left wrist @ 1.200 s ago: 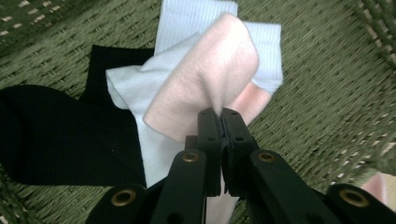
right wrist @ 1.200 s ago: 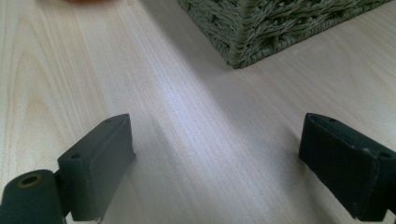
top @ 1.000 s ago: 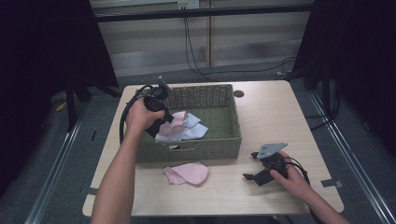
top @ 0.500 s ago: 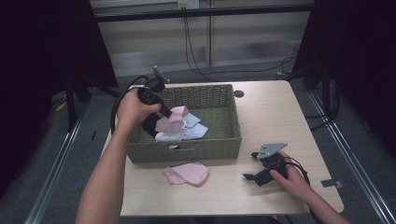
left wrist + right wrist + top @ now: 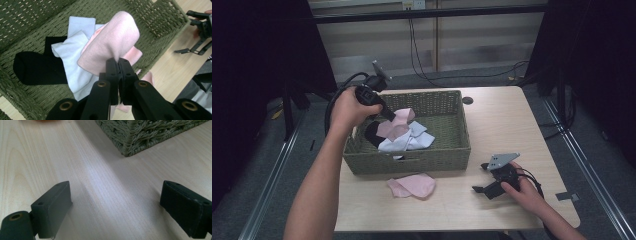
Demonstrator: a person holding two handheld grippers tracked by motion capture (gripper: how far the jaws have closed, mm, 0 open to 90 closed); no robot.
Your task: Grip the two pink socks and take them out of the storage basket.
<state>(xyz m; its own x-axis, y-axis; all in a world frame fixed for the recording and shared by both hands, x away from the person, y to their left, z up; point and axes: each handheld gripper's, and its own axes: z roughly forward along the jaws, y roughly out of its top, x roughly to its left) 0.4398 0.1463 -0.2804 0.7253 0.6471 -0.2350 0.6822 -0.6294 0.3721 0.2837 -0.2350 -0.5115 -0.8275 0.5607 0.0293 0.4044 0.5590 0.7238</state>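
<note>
Tabletop [image 5: 512, 125]: wicker basket [image 5: 452, 155] left of centre in high view. Inside it, white socks [image 5: 404, 142] and black sock [image 5: 373, 134]. Your left claw [image 5: 117, 65] clamped on pink sock [image 5: 112, 42], hanging above basket interior, long axis trailing away from jaws. Second pink sock [image 5: 412, 185] on tabletop below basket front wall, between both hands. Your right claw [image 5: 484, 190] jaws apart, empty, lower right, nearer that sock.

A lab-like recording bay: black curtains [image 5: 257, 60] flank a lone wooden table [image 5: 507, 125], with loose wall cables [image 5: 422, 55]
</note>
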